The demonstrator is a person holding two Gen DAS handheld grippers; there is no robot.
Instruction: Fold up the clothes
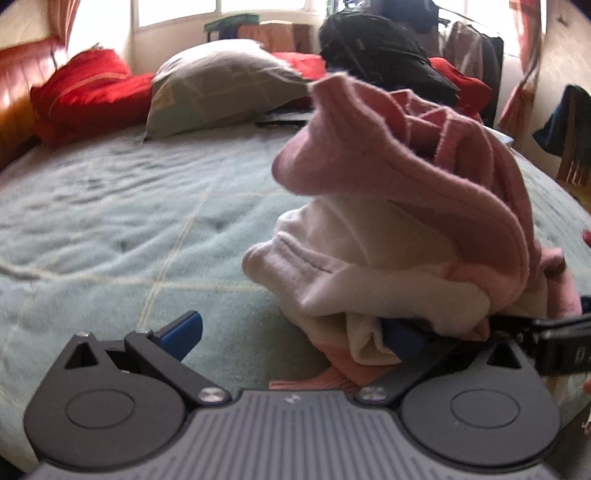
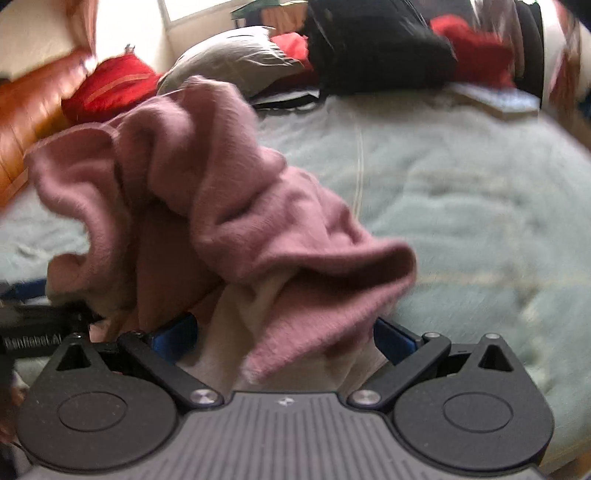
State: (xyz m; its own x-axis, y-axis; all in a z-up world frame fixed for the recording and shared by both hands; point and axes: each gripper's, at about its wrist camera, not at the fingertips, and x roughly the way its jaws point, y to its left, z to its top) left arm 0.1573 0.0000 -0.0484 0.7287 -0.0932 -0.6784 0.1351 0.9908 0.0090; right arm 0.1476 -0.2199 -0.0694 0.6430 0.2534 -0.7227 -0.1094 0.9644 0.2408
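While a pink and cream garment [image 1: 406,206] hangs bunched above the bed [image 1: 110,229], the left gripper [image 1: 291,332] has its fingers spread wide, cloth draped on one only. The right gripper [image 2: 284,332] also stands wide, cloth heaped between, so neither pinches it.

Garment [image 1: 399,206] bunched on bed [image 1: 129,221] btwn grippers; pillows [image 1: 218,85] behind, by window [image 1: 177,11].

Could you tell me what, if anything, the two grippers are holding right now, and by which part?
Neither clearly grips: the pink and white garment is bunched over both open grippers, draped over their fingers.
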